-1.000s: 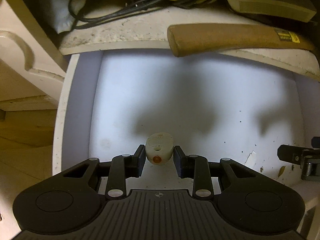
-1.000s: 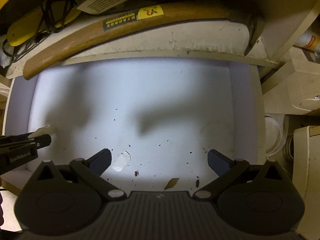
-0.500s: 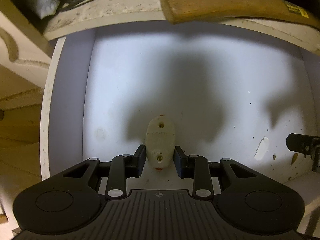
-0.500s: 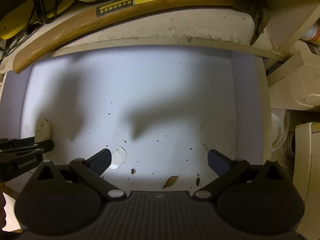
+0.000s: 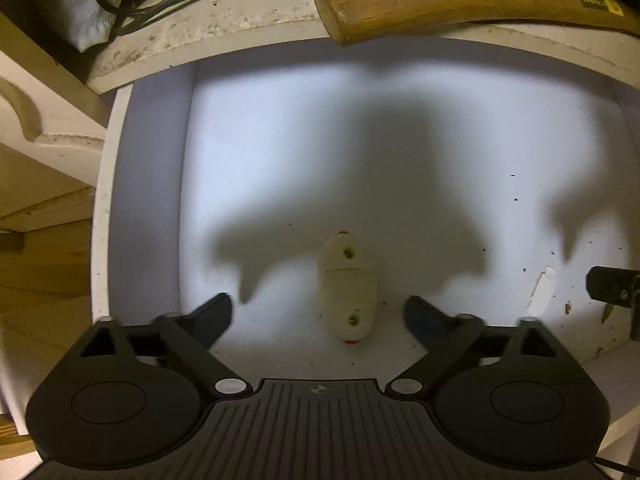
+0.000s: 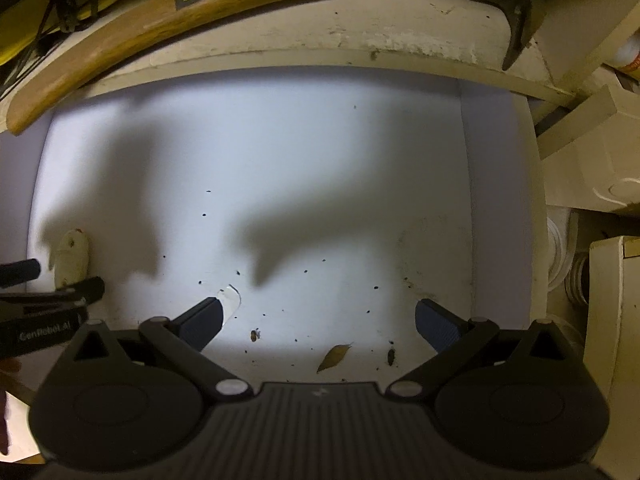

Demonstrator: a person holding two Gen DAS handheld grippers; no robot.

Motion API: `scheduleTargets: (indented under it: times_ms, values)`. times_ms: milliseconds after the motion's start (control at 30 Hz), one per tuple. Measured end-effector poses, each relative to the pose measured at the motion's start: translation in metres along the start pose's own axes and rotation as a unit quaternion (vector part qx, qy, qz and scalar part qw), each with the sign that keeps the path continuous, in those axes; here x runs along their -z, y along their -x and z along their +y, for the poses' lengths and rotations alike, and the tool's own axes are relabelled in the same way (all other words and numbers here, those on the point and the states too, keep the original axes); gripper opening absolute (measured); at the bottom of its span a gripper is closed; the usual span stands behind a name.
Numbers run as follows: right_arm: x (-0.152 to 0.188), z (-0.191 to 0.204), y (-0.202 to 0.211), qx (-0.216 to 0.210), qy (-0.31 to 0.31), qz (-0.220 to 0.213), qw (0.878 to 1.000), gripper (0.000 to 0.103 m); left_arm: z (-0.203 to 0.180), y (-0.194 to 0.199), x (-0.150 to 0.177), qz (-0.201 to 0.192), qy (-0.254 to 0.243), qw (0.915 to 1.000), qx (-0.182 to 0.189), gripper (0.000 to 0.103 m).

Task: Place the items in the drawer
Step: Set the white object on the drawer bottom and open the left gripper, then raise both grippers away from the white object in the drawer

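Observation:
A small cream oblong plastic piece [image 5: 347, 293] with two screw holes and red tips lies flat on the white floor of the open drawer [image 5: 152, 184]. My left gripper [image 5: 318, 312] is open, its fingers spread on either side of the piece and not touching it. The piece also shows in the right wrist view [image 6: 72, 258] at the drawer's left, with the left gripper's fingers [image 6: 86, 286] beside it. My right gripper [image 6: 318, 320] is open and empty over the drawer's front right.
A hammer with a wooden handle [image 6: 132, 36] lies on the dirty shelf above the drawer, with black cables [image 5: 132, 4] and a yellow object [image 6: 24, 32] behind. A white scrap [image 6: 230, 300], a dry leaf [image 6: 334, 356] and dark specks lie on the drawer floor.
The left gripper opened and let go of the cream piece, which now lies flat on the drawer floor. The right gripper stayed open and barely moved.

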State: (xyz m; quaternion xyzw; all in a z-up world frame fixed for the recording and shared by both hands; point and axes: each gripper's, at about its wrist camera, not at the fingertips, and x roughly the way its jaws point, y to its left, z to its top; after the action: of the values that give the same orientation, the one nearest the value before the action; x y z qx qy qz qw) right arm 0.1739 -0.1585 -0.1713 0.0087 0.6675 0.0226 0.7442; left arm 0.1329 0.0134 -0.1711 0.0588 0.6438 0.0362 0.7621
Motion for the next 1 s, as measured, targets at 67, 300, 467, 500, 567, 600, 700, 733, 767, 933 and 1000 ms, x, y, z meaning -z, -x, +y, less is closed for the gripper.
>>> scheduleTargets:
  times_ms: [67,300,467,500,567,600,700,733,767,933,1000]
  values:
    - [-0.001,-0.001,0.000,0.001,-0.002,0.000,1.000,0.103,0.003,0.003,-0.001,-0.004,0.012,0.9999,0.003,0.099]
    - [0.001,0.000,-0.005,0.003,-0.006,0.001,1.000,0.103,0.009,0.013,-0.005,-0.013,0.043,0.9988,0.017,0.103]
    - [0.001,-0.001,-0.003,0.003,-0.009,0.000,1.000,0.103,0.007,0.015,-0.005,-0.010,0.050,0.9987,0.010,0.103]
    - [0.000,-0.001,-0.003,0.003,-0.009,-0.001,1.000,0.103,0.006,0.016,-0.005,-0.011,0.050,0.9986,0.010,0.103]
    - [0.001,-0.001,-0.001,0.004,-0.009,-0.001,1.000,0.103,0.007,0.017,-0.004,-0.013,0.050,0.9986,0.014,0.103]
    - [0.003,-0.001,-0.001,0.004,-0.010,-0.002,1.000,0.103,0.007,0.018,-0.004,-0.014,0.050,0.9985,0.016,0.103]
    - [0.003,-0.002,0.001,0.002,-0.013,-0.005,1.000,0.103,0.005,0.022,-0.006,-0.017,0.053,0.9983,0.020,0.103]
    - [0.003,-0.002,0.002,0.001,-0.014,-0.006,1.000,0.103,0.005,0.025,-0.006,-0.019,0.056,0.9980,0.023,0.103]
    - [0.003,-0.002,0.003,0.001,-0.015,-0.007,1.000,0.103,0.005,0.027,-0.006,-0.021,0.059,0.9977,0.026,0.103]
    - [0.004,-0.003,0.008,-0.003,-0.020,-0.012,1.000,0.103,0.006,0.036,-0.006,-0.032,0.062,0.9971,0.029,0.103]
    - [0.004,-0.004,0.010,-0.004,-0.022,-0.014,1.000,0.103,0.007,0.037,-0.006,-0.035,0.062,0.9970,0.029,0.103]
